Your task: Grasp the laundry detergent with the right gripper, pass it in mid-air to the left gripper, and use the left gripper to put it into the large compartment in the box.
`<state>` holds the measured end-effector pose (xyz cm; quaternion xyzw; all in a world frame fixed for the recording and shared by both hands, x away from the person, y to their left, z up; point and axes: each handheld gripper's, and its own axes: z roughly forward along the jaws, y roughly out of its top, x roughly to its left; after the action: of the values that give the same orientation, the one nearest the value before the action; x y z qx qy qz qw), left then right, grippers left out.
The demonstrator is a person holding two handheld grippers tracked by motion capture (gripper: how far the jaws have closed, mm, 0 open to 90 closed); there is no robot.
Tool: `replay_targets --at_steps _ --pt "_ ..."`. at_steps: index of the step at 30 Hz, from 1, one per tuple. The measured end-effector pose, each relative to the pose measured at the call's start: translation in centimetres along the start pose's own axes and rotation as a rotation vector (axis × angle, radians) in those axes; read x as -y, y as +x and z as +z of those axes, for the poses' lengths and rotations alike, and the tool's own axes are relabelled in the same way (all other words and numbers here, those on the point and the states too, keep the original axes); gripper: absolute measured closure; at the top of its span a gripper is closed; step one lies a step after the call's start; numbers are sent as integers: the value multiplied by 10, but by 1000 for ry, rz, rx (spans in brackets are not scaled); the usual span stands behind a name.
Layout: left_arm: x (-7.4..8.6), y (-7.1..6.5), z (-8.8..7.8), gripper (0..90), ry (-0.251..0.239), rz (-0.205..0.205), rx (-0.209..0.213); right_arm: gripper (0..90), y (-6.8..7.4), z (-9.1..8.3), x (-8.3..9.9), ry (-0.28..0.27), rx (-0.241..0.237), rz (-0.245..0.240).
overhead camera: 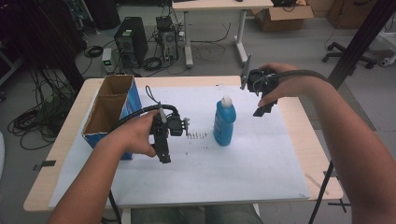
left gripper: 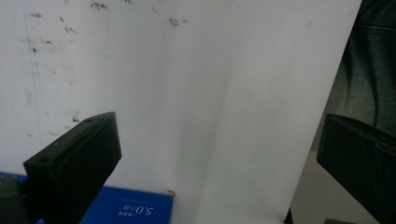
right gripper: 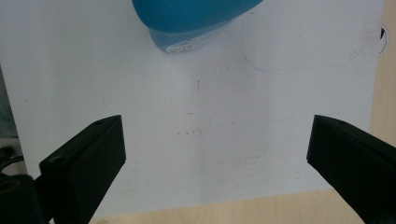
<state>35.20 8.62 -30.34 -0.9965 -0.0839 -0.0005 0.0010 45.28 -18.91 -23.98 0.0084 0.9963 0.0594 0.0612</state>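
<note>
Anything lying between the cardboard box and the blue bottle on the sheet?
In the high view, the left gripper and the hand holding it hang between box and bottle. On the sheet there, just small dark marks.

Both forearms are bare, no sleeves showing. Each hand-held gripper, left (overhead camera: pixel 162 140) and right (overhead camera: pixel 262 95), is black, with two blocky matte jaws. A black cable (overhead camera: pixel 135 113) trails from the left one.

One blue bottle (overhead camera: pixel 224 122), frame centre. One open cardboard box (overhead camera: pixel 110 112) with two compartments, left of centre. One white sheet (overhead camera: pixel 243 177) covering one table (overhead camera: pixel 322 186). Two handheld grippers: left gripper (overhead camera: pixel 164 156) centre-left, right gripper (overhead camera: pixel 261 111) upper right. Two forearms enter from the bottom edge.
</note>
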Motion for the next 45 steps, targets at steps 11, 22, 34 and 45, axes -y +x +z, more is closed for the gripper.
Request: replay_targets --at_steps 11,22,34,45 --pt "-1 4 2 2 -6 8 9 43 -3 5 3 18 -6 11" --pt "2 2 2 2 -6 19 -2 44 15 9 11 -17 -6 54" --pt "4 -3 6 2 -2 19 -11 44 39 17 14 -34 -11 89" --pt "8 -6 7 2 0 22 -12 42 56 22 13 -66 -6 109"
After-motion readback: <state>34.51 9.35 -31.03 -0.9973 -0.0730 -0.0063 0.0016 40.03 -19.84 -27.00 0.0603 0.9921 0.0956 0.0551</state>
